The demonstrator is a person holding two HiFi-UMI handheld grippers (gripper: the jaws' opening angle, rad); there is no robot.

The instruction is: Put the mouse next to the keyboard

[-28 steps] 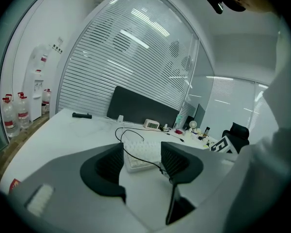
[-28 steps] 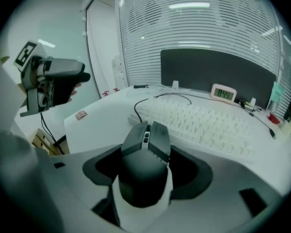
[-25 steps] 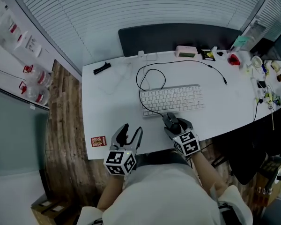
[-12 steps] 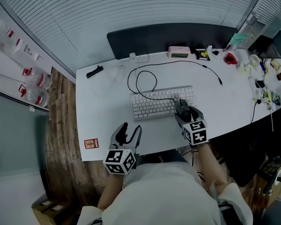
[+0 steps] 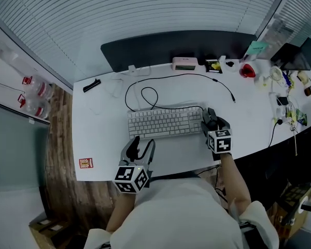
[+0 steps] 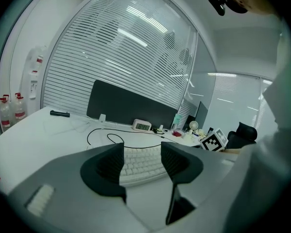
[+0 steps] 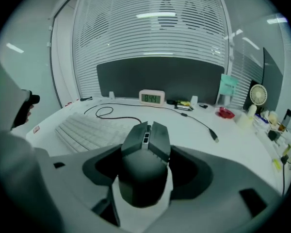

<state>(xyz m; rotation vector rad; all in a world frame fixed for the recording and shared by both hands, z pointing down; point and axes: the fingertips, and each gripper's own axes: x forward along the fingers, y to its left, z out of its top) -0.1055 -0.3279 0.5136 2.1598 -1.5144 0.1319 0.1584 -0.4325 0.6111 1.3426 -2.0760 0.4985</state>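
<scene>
A white keyboard (image 5: 163, 122) lies mid-desk with a black cable looping behind it. My right gripper (image 5: 212, 122) is just off its right end, shut on a dark angular mouse (image 5: 210, 117). In the right gripper view the mouse (image 7: 144, 171) fills the gap between the jaws, with the keyboard (image 7: 89, 130) to its left. Whether the mouse touches the desk I cannot tell. My left gripper (image 5: 143, 148) hovers open and empty near the desk's front edge, below the keyboard's left half. The keyboard (image 6: 140, 163) shows between its jaws in the left gripper view.
A small digital clock (image 5: 184, 64) stands at the back by the dark partition (image 5: 171, 43). A black marker (image 5: 91, 85) lies far left, a red card (image 5: 85, 163) at the front left corner. A red dish (image 5: 245, 70) and small clutter (image 5: 285, 82) crowd the right end.
My right gripper carried the mouse from in front of the keyboard's lower edge round to its right end. The left gripper stayed where it was, open.
</scene>
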